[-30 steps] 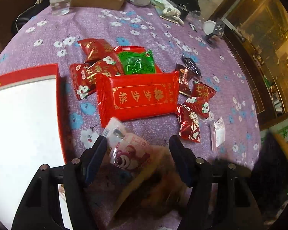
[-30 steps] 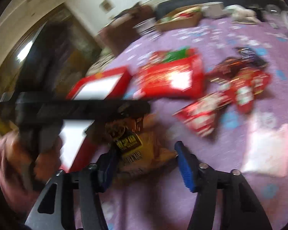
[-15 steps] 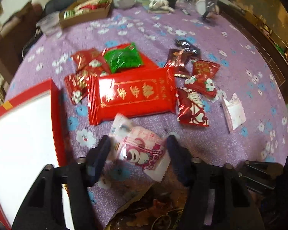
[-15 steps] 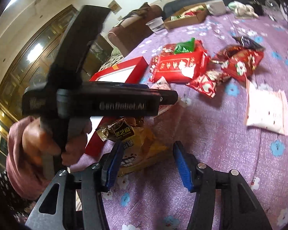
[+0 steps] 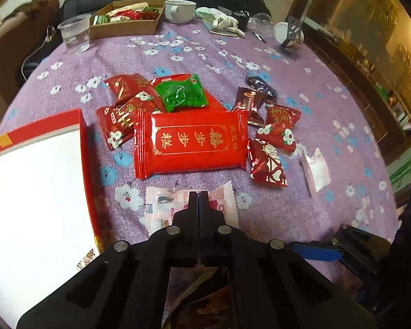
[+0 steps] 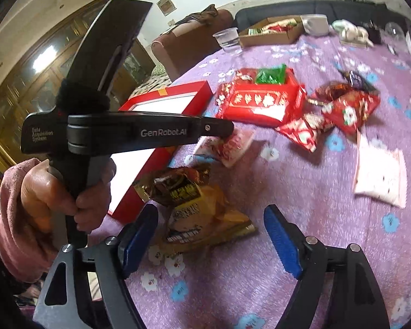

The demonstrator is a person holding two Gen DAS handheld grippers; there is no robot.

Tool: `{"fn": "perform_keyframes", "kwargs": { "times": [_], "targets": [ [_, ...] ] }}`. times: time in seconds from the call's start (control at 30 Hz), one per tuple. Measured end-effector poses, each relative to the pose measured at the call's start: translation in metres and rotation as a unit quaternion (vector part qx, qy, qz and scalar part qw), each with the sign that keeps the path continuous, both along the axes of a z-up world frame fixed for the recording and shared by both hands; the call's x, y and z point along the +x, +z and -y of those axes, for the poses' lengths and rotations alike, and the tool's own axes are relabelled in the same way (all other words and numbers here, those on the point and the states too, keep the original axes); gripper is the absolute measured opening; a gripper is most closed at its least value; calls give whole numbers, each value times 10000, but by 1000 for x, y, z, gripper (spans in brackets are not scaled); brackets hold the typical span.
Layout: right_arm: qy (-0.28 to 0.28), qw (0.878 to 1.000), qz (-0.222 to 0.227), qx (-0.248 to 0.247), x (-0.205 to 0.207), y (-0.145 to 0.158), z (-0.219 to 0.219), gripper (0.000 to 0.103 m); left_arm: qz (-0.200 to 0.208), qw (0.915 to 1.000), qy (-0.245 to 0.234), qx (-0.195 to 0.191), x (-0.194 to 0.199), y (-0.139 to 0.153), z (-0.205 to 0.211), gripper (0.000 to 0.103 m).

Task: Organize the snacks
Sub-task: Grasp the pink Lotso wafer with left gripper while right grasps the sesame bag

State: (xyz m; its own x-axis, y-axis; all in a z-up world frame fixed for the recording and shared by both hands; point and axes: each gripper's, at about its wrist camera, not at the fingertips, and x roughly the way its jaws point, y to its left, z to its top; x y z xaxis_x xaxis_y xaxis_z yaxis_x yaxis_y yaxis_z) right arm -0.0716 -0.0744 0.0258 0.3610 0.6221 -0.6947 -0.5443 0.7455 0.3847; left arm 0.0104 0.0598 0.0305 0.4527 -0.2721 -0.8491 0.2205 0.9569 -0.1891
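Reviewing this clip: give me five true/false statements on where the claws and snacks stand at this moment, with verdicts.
1. The left claw is shut on the pink packet. True.
2. The right claw is shut on the yellow bag. False: it is open, with the bag lying on the cloth between its fingers.
3. The green packet lies on top of other red packets. True.
4. The big red pack is inside the red box. False: it lies on the purple cloth beside the box.
5. The cardboard tray at the far edge holds snacks. True.
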Motion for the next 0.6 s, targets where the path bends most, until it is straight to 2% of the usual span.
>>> {"fn": "perform_keyframes", "kwargs": {
  "times": [0.13, 0.2, 0.23, 0.27, 0.3, 0.33, 0.37, 0.43, 0.5, 0.53, 0.57, 0.6],
  "targets": [
    [211, 9984, 233, -471, -2, 5, -31, 83, -85, 9999, -88, -29, -1, 1, -2, 0],
    [315, 9954, 276, -867, -3, 0, -46, 82, -74, 9998, -162, -11, -3, 3, -2, 5],
    [372, 9925, 286, -1126, -4, -5, -53, 79, -72, 9998, -199, 1, -4, 4, -2, 15],
    [398, 9893, 357, -1359, -5, -9, -58, 75, -79, 9997, -213, 54, -4, 4, -1, 32],
    [445, 9858, 539, -1524, -9, -10, -63, 73, -48, 9997, -198, 145, -4, 5, 0, 39],
    [488, 9839, 560, -1625, -12, -11, -64, 69, 37, 9995, -230, 207, -5, 7, 1, 45],
    [443, 9850, 545, -1574, -14, -10, -60, 60, 148, 9990, -321, 275, -7, 11, 2, 45],
    [205, 9918, 341, -1211, -11, -6, -38, 52, 402, 9959, -583, 558, -11, 18, 7, 45],
    [-8, 9945, 150, -1034, -8, -7, -17, 48, 731, 9867, -1058, 996, -20, 27, 15, 47],
    [-132, 9950, 113, -987, -9, -7, -6, 47, 845, 9816, -1258, 1163, -23, 29, 17, 54],
    [-300, 9947, 75, -981, -9, -7, 8, 45, 995, 9734, -1509, 1408, -28, 31, 21, 65],
    [-445, 9943, 39, -971, -10, -6, 19, 45, 1185, 9620, -1771, 1710, -35, 32, 25, 72]
  ]
}}
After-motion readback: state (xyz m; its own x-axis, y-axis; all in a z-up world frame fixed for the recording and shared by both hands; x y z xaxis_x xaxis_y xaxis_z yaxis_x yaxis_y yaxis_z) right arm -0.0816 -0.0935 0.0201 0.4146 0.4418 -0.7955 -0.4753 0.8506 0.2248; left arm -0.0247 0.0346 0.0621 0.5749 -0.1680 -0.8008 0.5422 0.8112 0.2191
